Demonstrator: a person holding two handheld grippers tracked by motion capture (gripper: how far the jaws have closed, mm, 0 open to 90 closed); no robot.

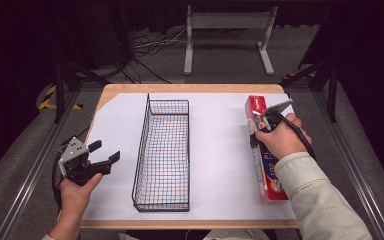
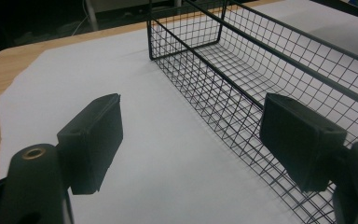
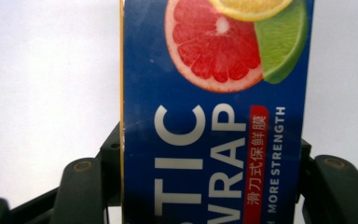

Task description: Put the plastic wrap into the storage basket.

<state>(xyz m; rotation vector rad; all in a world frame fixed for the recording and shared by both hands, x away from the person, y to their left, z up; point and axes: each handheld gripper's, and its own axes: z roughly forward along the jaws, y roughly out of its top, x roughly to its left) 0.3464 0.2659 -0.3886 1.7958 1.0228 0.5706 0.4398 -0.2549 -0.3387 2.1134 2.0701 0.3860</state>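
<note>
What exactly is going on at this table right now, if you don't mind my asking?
A person works with a handheld gripper in each hand. The right gripper is closed on a long plastic wrap box that lies along the right side of the white sheet; the jaws sit against both long sides of it. The left gripper is held open and empty near the table's left edge, pointing toward an empty black wire basket in the middle.

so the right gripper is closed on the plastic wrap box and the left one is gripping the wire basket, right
Not quite. The left gripper grips nothing: the left gripper view shows its jaws wide apart beside the wire basket, over the white sheet. The rest holds: the right gripper is closed on the plastic wrap box.
</note>
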